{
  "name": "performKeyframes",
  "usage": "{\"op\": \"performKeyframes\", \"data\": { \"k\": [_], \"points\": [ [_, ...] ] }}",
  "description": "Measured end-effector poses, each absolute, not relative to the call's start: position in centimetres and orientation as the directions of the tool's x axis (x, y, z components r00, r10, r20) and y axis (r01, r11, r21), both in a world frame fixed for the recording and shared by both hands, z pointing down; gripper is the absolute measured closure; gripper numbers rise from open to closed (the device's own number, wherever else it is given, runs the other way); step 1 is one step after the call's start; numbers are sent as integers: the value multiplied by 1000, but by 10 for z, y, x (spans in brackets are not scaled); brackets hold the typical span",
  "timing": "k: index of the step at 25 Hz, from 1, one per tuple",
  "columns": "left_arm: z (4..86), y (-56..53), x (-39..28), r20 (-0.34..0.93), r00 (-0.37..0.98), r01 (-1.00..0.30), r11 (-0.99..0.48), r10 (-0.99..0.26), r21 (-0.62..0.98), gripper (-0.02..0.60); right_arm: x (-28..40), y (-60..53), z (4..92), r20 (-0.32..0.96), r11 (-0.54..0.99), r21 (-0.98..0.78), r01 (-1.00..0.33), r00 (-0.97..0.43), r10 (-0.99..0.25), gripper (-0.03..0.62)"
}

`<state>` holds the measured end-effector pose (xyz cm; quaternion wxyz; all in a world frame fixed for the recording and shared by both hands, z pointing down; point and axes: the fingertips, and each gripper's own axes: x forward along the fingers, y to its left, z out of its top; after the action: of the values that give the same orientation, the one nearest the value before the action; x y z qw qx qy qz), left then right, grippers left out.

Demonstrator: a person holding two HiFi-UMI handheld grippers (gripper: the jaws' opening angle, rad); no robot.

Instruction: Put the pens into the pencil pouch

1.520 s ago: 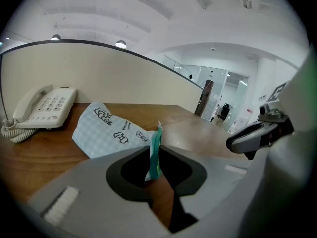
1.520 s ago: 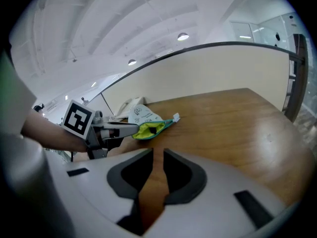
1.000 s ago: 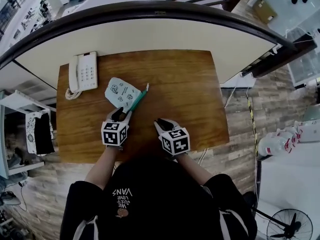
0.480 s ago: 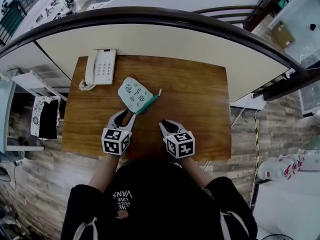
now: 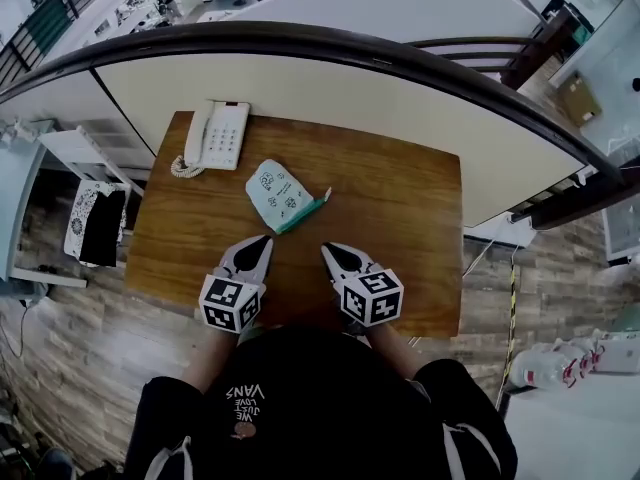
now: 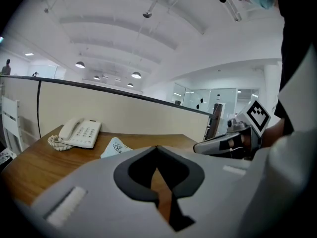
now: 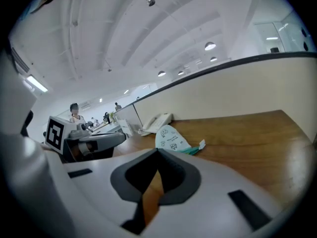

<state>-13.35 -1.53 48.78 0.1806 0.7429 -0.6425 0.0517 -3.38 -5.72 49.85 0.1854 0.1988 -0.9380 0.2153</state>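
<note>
Fingers (image 5: 250, 255) just closed, empty; pencil pouch (image 5: 279, 192) beyond, apart.

The table (image 5: 400, 218) fills the middle of the head view. The phone (image 5: 215, 136) sits on its upper-left corner. The pouch (image 5: 280, 194) lies on the table just below and right of the phone, apart from it and left of centre. A partition (image 5: 300, 78) runs behind the table's far edge, across the upper frame. A rack (image 5: 70, 153) stands beside the table's left edge.

Mint printed pouch (image 5: 279, 192), white telephone (image 5: 218, 135), brown desk (image 5: 400, 208)
</note>
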Motion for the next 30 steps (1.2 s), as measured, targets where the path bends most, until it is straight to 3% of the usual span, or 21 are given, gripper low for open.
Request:
{"op": "performKeyframes", "data": {
  "k": [8,30],
  "points": [
    [500,1,-125,367,145,-975,-70,-919,211,571,-39,-51,501,450,862,-314,-398,-862,-234,582],
    [499,10,-121,350,115,-971,-31,-930,238,571,-35,-42,506,476,872,-285,-398,-848,-232,582]
  ]
}}
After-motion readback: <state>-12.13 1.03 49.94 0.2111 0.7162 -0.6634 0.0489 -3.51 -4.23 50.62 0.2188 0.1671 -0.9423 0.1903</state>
